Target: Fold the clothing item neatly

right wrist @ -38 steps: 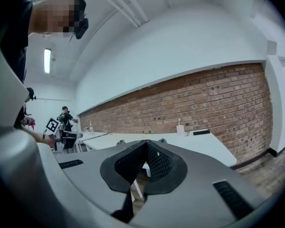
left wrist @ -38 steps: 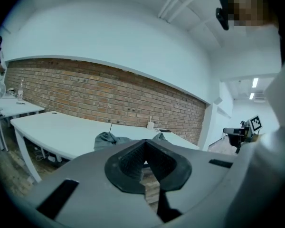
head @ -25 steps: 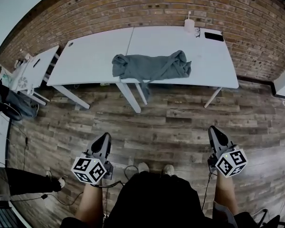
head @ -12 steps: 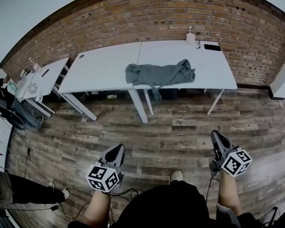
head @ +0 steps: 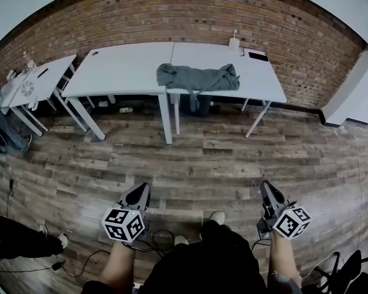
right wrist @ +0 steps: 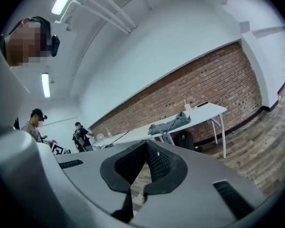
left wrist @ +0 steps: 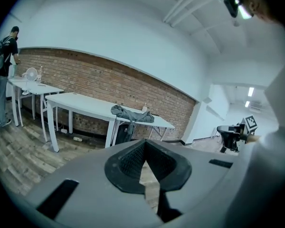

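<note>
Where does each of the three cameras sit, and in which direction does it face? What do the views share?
Head view: on the person's head, facing steeply down and forward at the wood floor and white tables; shows forearms, shoes, left gripper, right gripper.
Left gripper view: on the left gripper, looking along its shut jaws toward the brick wall; shows that gripper's grey body.
Right gripper view: on the right gripper, along its shut jaws toward the same wall; shows its grey body.
Shared: all three show the grey garment on the tables.

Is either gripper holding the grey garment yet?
No: the grey garment lies bunched on the white table, while the left gripper and right gripper hang shut and empty over the wooden floor, well short of it.
</note>
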Tool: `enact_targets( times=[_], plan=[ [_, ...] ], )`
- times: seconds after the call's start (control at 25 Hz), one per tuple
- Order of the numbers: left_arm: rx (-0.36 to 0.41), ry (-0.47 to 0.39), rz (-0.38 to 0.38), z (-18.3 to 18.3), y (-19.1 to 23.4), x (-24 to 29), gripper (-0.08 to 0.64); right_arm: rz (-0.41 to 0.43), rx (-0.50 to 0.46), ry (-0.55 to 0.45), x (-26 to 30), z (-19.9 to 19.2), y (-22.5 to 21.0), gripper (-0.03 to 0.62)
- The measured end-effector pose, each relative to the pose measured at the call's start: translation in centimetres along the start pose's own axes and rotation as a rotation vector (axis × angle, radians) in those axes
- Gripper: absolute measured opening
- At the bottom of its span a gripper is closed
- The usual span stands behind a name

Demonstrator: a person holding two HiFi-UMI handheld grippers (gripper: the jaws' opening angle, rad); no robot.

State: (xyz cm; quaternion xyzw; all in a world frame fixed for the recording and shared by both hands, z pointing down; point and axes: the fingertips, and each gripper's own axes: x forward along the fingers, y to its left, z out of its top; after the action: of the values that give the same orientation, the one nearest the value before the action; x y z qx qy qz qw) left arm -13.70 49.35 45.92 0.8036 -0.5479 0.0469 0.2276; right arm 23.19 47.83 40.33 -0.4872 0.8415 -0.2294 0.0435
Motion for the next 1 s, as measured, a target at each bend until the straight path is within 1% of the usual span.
enact_targets(
  times=[0.12,0.24,0.32,0.4,0.52,0.6,0.68,0.8,0.84,1.0],
  plan=[
    [-0.015,0.012,-0.003,-1.0,-0.5,-1.8,-0.002,-0.051,0.001,0.012,-1.8,-0.8,-0.1,-0.002],
    [-0.014,0.018,0.023,-1.0,-0.5,-3.1,-0.002,-0.080,-0.035,-0.017,-2.1,-0.1,0.2,-0.002],
    [0.000,0.009,0.054,-1.0,-0.5,-3.9,-0.002,-0.075,-0.088,-0.029,-1.8,0.4,0.7,-0.002],
    [0.022,0.000,0.082,-0.8,-0.6,-4.4,-0.002,-0.059,-0.155,-0.019,-1.3,0.6,1.3,-0.002],
    [0.029,-0.008,0.091,-0.6,-1.7,-4.4,-0.002,-0.037,-0.206,-0.004,-1.2,1.1,1.5,-0.002],
    [0.036,-0.011,0.066,-0.8,-3.3,-4.5,-0.002,-0.028,-0.216,-0.006,-2.0,1.5,1.3,-0.002],
    [0.061,-0.007,0.052,-1.0,-4.5,-4.3,-0.002,-0.025,-0.222,-0.003,-2.8,1.5,0.6,-0.002],
    [0.099,0.017,0.069,-1.6,-5.7,-3.9,-0.002,-0.032,-0.201,0.020,-3.6,0.7,-0.9,-0.002],
    [0.098,0.029,0.079,-2.0,-5.8,-3.9,-0.002,-0.034,-0.191,0.027,-3.8,0.4,-1.3,-0.002],
    [0.054,0.086,0.121,-3.7,-5.1,-3.4,-0.002,-0.033,-0.168,0.047,-3.9,-0.6,-2.2,-0.002]
  ],
)
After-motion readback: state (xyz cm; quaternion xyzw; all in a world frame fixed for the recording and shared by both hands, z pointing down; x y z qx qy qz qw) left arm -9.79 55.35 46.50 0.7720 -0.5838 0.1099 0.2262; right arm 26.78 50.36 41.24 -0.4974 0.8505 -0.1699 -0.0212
